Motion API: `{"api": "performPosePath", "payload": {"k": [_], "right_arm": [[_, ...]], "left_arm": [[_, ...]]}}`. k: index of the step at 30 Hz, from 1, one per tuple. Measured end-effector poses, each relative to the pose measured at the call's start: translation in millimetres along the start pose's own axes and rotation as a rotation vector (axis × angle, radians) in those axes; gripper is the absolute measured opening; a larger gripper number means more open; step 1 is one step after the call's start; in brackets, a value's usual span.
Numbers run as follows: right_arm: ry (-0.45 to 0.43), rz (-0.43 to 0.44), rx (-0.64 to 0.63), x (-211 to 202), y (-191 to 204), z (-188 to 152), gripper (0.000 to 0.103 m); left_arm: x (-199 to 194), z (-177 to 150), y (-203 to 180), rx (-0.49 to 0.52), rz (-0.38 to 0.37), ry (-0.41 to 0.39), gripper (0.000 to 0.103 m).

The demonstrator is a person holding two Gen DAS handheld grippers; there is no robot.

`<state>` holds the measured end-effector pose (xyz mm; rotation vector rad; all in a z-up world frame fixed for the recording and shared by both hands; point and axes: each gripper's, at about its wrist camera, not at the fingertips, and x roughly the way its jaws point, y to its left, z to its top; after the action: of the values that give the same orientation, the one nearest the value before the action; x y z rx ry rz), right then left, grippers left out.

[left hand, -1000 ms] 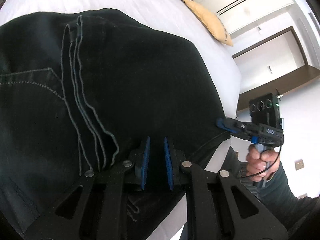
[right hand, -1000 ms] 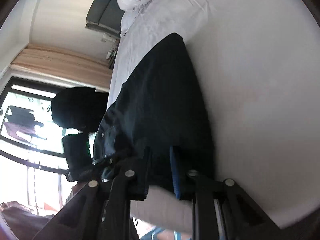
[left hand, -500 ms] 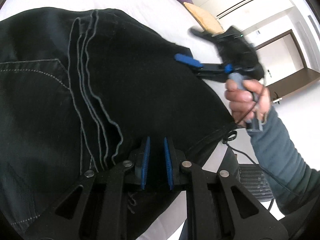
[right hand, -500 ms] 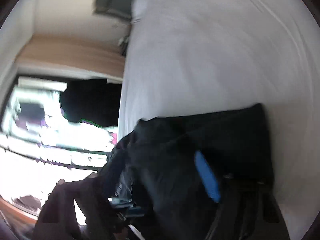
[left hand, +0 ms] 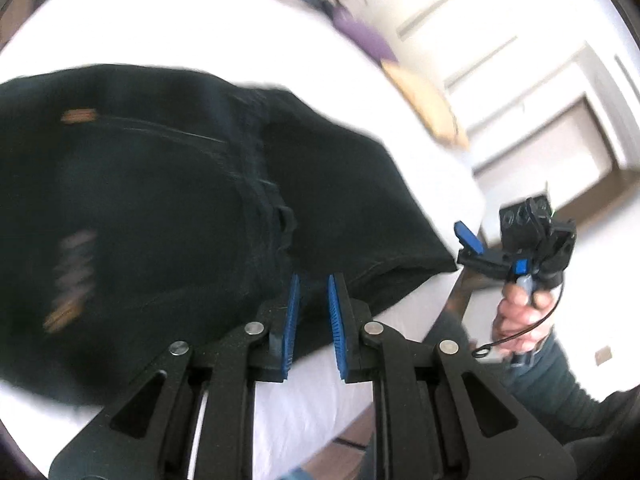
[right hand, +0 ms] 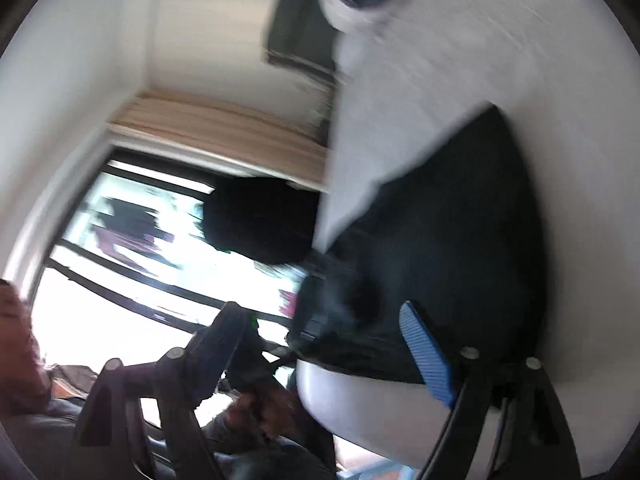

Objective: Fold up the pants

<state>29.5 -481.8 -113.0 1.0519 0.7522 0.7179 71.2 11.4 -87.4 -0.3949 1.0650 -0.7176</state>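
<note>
The dark pants (left hand: 152, 208) lie folded in a thick bundle on the white bed (left hand: 240, 36), near its edge. My left gripper (left hand: 313, 300) hovers just off the bundle's near edge, its blue pads a small gap apart with nothing between them. My right gripper (left hand: 466, 240) shows in the left wrist view past the bundle's right corner, held off the bed's edge with its jaws apart and empty. In the blurred right wrist view the pants (right hand: 448, 248) lie ahead, and the right gripper (right hand: 324, 344) is wide open with one blue pad (right hand: 424, 352) showing.
Purple (left hand: 364, 36) and tan (left hand: 432, 112) pillows lie at the bed's far side. A bright window (right hand: 152, 264) and the person (right hand: 16, 340) are at the left of the right wrist view. The bed edge drops off below the pants.
My right gripper swung over the pants, then drew back off the bed's edge, open. My left gripper pulled back from the fabric, and the waistband side of the bundle now shows.
</note>
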Motion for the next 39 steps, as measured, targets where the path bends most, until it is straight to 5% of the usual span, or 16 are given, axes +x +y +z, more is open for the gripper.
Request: {"api": "performPosePath", "payload": {"k": [3, 4, 5, 7, 10, 14, 27, 30, 34, 39], "right_arm": [[-0.021, 0.043, -0.007, 25, 11, 2, 0.085], [-0.008, 0.047, 0.005, 42, 12, 3, 0.085], [0.006, 0.044, 0.015, 58, 12, 2, 0.085], [0.033, 0.047, 0.021, 76, 14, 3, 0.085], [0.066, 0.072, 0.023, 109, 23, 0, 0.085], [0.090, 0.082, 0.028, 134, 24, -3, 0.085], [0.090, 0.079, 0.036, 111, 17, -12, 0.081], [0.091, 0.071, 0.041, 111, 14, -11, 0.081], [0.091, 0.020, 0.049, 109, 9, -7, 0.080], [0.170, -0.080, 0.027, 129, 10, -4, 0.080]], "left_arm": [[-60, -22, 25, -0.097, 0.062, -0.137, 0.024], [-75, -29, 34, -0.138, 0.076, -0.178, 0.050], [-93, -38, 46, -0.209, 0.095, -0.245, 0.087], [-118, -54, 67, -0.336, 0.122, -0.377, 0.100], [-128, -66, 99, -0.505, 0.096, -0.417, 0.100], [-113, -67, 113, -0.582, 0.061, -0.405, 0.100], [-95, -73, 153, -0.781, -0.045, -0.527, 0.097], [-96, -71, 161, -0.804, -0.055, -0.515, 0.079], [-84, -66, 173, -0.901, -0.088, -0.483, 0.032], [-75, -59, 179, -0.940, -0.108, -0.464, 0.024]]}}
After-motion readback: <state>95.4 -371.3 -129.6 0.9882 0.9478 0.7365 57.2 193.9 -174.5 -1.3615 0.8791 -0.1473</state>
